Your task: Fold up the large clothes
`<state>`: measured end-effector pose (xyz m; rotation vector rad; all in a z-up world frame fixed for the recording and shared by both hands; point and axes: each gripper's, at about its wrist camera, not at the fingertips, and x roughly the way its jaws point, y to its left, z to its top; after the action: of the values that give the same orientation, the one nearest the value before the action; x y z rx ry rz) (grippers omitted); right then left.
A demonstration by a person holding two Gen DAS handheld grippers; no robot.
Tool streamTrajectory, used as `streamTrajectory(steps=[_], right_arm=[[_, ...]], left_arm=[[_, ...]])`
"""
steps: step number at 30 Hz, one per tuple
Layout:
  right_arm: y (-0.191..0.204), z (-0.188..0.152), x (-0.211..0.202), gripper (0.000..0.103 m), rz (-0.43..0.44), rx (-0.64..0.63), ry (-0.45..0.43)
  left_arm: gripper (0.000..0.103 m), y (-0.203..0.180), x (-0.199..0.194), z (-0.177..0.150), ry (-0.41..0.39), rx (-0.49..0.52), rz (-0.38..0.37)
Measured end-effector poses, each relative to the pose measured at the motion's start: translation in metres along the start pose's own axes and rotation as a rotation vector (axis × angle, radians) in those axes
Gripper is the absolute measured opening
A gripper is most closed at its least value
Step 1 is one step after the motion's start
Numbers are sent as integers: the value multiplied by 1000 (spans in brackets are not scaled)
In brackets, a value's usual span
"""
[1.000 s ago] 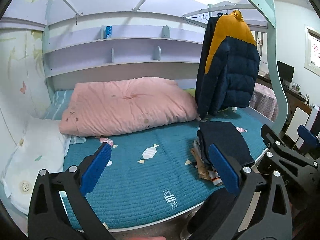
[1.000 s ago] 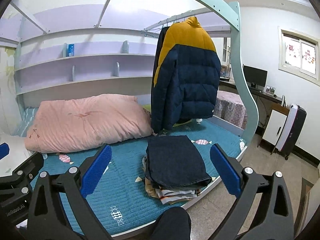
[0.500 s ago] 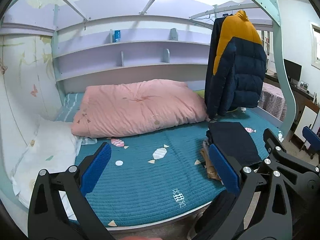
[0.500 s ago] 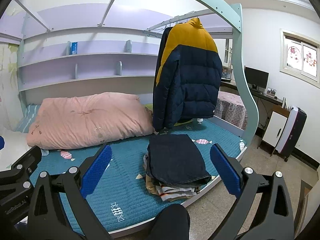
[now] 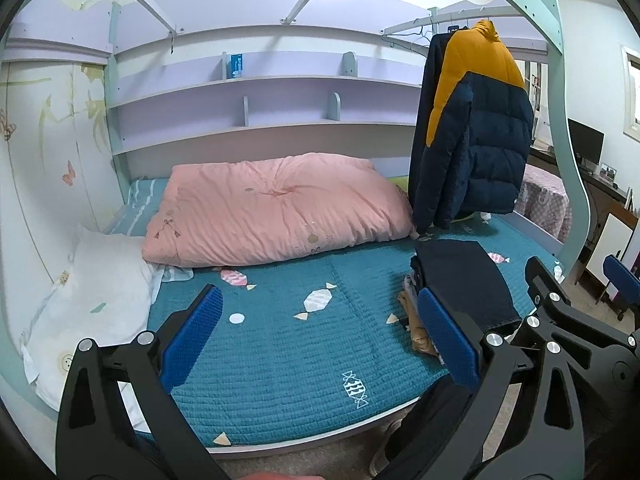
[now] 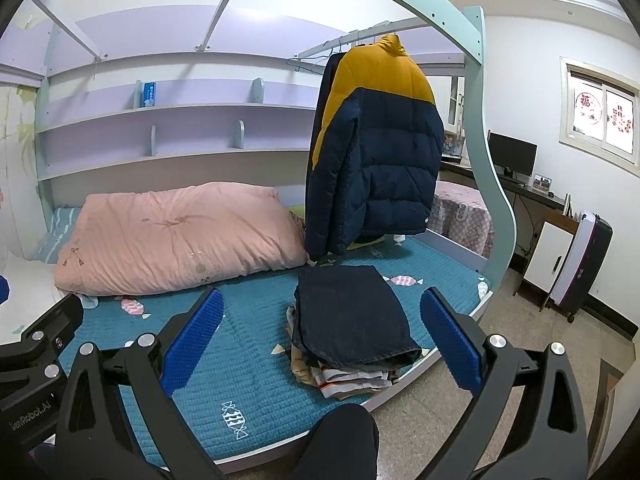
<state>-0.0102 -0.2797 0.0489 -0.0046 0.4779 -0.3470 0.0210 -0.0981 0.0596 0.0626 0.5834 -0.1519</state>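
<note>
1. Your left gripper [image 5: 320, 344]: blue-padded fingers [image 5: 448, 340] spread wide, nothing between them, held above the front edge of the teal quilted bed [image 5: 280, 360].
2. Your right gripper [image 6: 322, 340]: fingers equally wide apart, holding nothing, also above the bed's front edge.
3. Stack of folded clothes with a dark navy garment on top [image 6: 352, 320] sits at the bed's front right corner, untouched by either gripper.
4. Navy-and-mustard puffer jacket [image 6: 380, 152] hangs from a rail above the bed's right end, directly behind the stack.
5. Pink quilted duvet [image 5: 272, 208] lies bunched along the bed's back; white pillow [image 5: 96, 288] at the bed's left end.
</note>
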Motion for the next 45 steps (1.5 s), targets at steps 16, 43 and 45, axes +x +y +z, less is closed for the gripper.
streamTrajectory(steps=[16,43,45], right_arm=[[0,-2,3,95,-12,0,31],[0,-4,21,95,-28,-23,95],[0,-4,20,95,-31,-23,95]], left_arm=[[98,1,9,-2,42,-7,-20],[98,1,27,-6,95,1,-22],[98,2,29,-6,99,-3,-24]])
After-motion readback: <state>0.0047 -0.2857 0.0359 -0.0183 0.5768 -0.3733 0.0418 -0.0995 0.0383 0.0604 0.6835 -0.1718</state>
